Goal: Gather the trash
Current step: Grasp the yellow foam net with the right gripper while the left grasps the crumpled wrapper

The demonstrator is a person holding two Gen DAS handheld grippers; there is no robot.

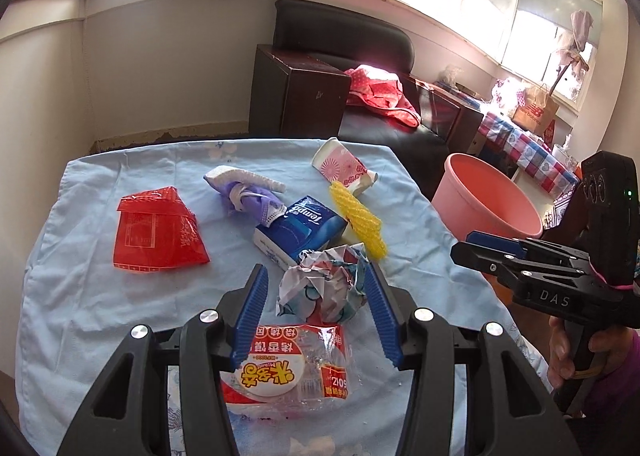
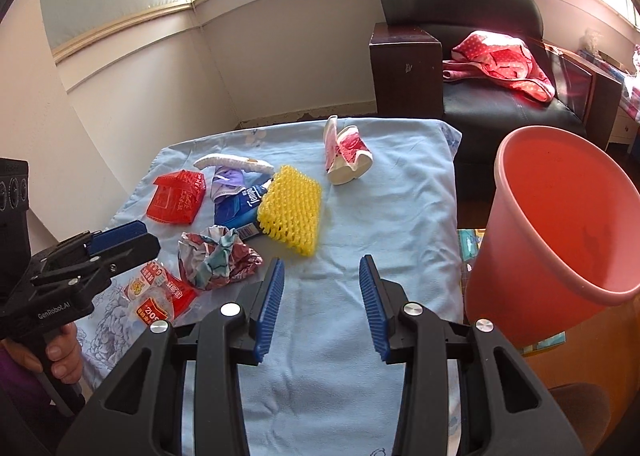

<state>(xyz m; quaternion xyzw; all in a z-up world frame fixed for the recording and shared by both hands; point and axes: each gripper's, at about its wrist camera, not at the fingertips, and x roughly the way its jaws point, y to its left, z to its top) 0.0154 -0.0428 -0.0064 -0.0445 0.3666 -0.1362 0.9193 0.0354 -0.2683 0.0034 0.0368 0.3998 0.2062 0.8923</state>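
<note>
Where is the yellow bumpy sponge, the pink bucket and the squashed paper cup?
yellow sponge (image 2: 290, 211), right wrist view, middle of its top face
pink bucket (image 2: 560, 256), right wrist view, inner wall
paper cup (image 1: 340, 167), left wrist view, its patterned side

Black plastic left gripper (image 1: 316, 312) and right gripper (image 2: 322, 304); blue ribbed fingers (image 1: 251, 316); silver screws, "DAS" and "GenRobot.AI" markings, purple sleeve seen.

Glossy plastic wrapper (image 1: 288, 368), crumpled paper (image 1: 324, 288), matt cloth tablecloth (image 1: 100, 296)
</note>
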